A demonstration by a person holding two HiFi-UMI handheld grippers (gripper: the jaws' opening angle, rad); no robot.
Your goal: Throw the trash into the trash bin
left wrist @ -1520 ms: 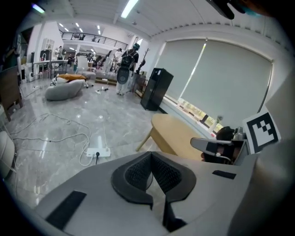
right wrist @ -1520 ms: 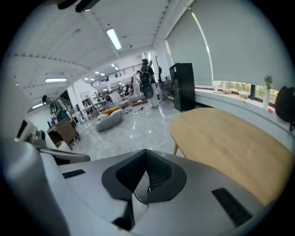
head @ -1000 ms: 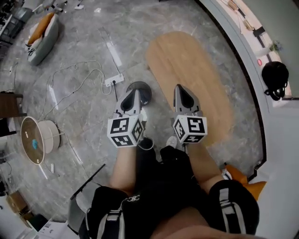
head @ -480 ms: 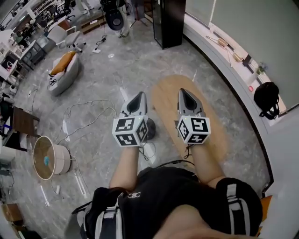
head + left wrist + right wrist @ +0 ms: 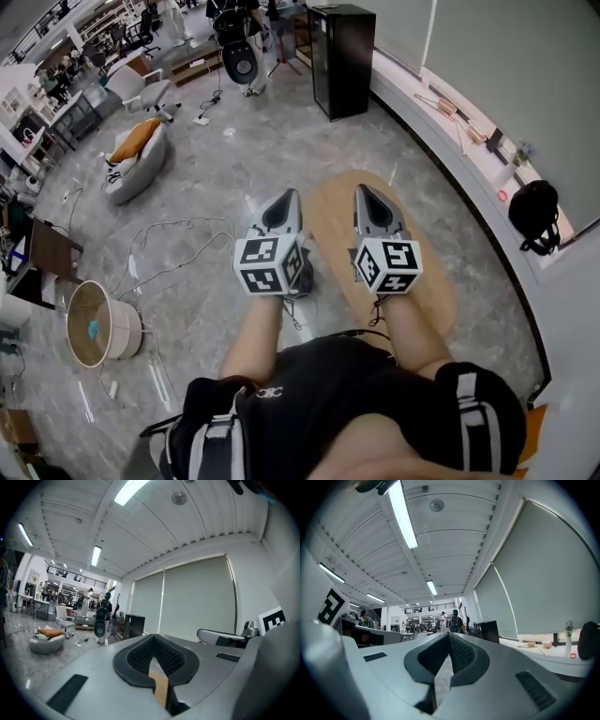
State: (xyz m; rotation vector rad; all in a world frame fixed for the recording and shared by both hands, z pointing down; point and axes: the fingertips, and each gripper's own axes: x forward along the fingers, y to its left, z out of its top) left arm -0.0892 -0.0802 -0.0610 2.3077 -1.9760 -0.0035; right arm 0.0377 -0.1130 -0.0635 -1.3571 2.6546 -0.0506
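Trash bin (image 5: 120, 330): on the floor at far left, well apart from both grippers; round mouth toward picture left, body running right; blue scrap (image 5: 92, 329) inside.
Left gripper (image 5: 285, 200): jaws pressed together, nothing between.
Right gripper (image 5: 367, 194): jaws pressed together, empty.
Surface: grey marble floor (image 5: 202, 141); oval wooden table (image 5: 429, 281) beneath the grippers.
Room: black cabinet (image 5: 345, 58), white cable (image 5: 173, 227), black backpack (image 5: 534, 214) on the ledge.
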